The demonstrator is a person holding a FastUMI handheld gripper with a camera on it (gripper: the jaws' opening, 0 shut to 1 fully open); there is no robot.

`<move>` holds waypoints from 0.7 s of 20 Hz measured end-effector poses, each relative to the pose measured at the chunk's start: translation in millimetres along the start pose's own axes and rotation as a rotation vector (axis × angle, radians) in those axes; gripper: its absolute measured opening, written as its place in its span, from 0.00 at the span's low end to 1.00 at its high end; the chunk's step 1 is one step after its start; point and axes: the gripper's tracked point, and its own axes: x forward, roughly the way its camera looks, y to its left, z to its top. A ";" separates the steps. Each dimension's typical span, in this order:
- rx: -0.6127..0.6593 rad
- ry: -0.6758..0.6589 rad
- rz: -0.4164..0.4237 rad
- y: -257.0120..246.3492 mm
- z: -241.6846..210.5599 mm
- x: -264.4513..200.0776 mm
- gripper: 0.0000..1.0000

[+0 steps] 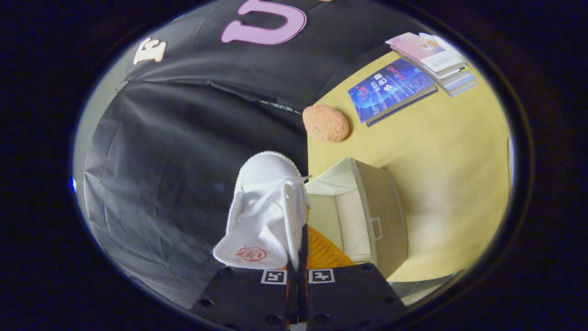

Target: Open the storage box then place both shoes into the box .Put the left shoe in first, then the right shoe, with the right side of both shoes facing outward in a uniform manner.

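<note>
- The gripper (297, 271) has its fingers pressed close together on the side wall of the white shoe (266, 211), pinching the collar edge near the heel, so the shoe hangs from the fingers, toe pointing away.
- The shoe is up in the air, clear of the yellow table (450, 174), with the booth's dark cloth behind it; its orange sole (324, 253) shows on the side toward the box.
- The storage box (363, 216) sits open on the table, just beside the carried shoe and near the table's edge, its pale lining bare, with no shoe visible in the part of its inside that shows.
- My read: this is the carry of the first shoe toward the box, so the left one if the order is being kept, though I can't tell left from right from this angle.
- Next move calls for swinging the shoe over the opening, lowering it without catching the rim, and turning it so its right side faces outward before letting go.
- Farther along the table: a round tan pad (326, 122) near the edge, a blue book (390, 89) beyond it, and a stack of books (434, 57) toward the far corner, all well apart from the box.
</note>
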 end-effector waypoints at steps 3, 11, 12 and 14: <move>-0.054 -0.002 -0.101 -5.6 -17.5 37.6 0.03; -0.090 0.063 -0.257 -43.8 -51.0 98.0 0.05; -0.094 0.067 -0.271 -47.1 -51.5 99.1 0.06; -0.097 0.091 -0.290 -54.3 -58.2 106.4 0.07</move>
